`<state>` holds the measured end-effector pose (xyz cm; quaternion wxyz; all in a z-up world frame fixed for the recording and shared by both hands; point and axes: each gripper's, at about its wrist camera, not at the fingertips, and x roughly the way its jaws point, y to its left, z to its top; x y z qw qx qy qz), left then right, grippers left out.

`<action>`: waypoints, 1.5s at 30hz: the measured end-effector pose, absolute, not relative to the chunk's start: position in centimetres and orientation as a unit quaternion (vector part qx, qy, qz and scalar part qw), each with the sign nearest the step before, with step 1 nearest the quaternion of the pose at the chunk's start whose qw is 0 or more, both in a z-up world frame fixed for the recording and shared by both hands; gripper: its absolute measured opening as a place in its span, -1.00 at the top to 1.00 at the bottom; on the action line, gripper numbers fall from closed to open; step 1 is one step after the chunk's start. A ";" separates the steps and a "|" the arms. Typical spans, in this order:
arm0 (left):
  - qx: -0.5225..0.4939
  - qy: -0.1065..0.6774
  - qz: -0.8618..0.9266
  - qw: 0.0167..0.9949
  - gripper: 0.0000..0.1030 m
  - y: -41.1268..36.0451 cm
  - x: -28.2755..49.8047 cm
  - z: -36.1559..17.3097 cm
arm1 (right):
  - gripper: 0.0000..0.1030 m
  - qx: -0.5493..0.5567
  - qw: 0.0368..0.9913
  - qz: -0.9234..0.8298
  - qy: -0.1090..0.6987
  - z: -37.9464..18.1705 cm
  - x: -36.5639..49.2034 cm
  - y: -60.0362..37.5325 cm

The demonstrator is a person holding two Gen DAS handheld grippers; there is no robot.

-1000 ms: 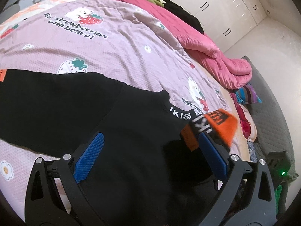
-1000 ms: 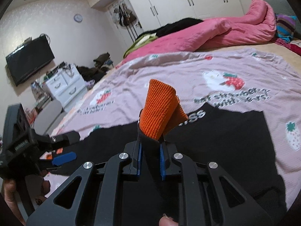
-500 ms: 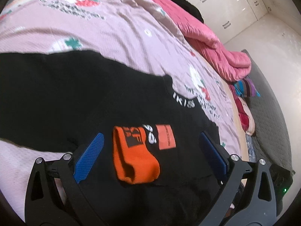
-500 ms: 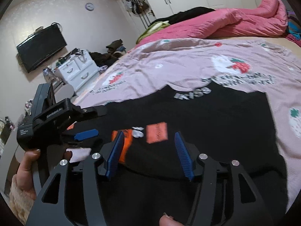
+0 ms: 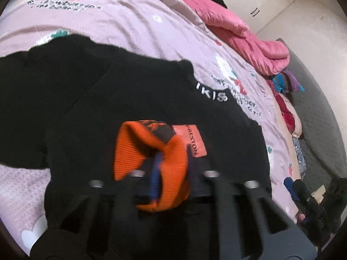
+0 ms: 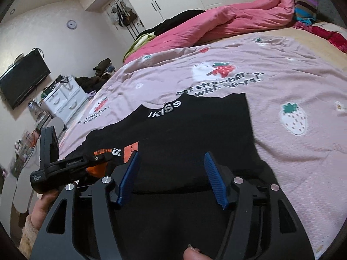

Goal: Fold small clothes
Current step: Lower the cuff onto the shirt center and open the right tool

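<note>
A black sweatshirt [image 5: 134, 99] with white "IKISS" lettering lies spread on the bed; it also shows in the right wrist view [image 6: 195, 134]. Its orange ribbed cuff [image 5: 149, 149] lies folded onto the body beside an orange label [image 5: 194, 140]. My left gripper [image 5: 156, 173] is shut on the orange cuff, blurred by motion. In the right wrist view the left gripper [image 6: 95, 159] sits at the cuff [image 6: 97, 169]. My right gripper [image 6: 171, 175] is open and empty, low over the sweatshirt's lower part.
The pink strawberry-print bedspread [image 6: 282, 82] covers the bed. A pink quilt [image 6: 227, 19] and dark clothes are piled at the far side. A white drawer unit [image 6: 65, 99] and a wall TV [image 6: 23, 80] stand left of the bed.
My left gripper went from open around the orange cuff to shut on it. My right gripper let the cuff go about half a second ago and stays open, shifted right.
</note>
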<state>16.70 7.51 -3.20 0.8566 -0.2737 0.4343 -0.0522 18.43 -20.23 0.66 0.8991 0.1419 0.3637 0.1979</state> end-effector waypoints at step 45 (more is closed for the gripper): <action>-0.151 0.431 0.008 0.889 -0.82 5.8 12.5 -0.3 | -0.88 0.106 0.893 0.133 0.417 -0.9 19.1 -19.3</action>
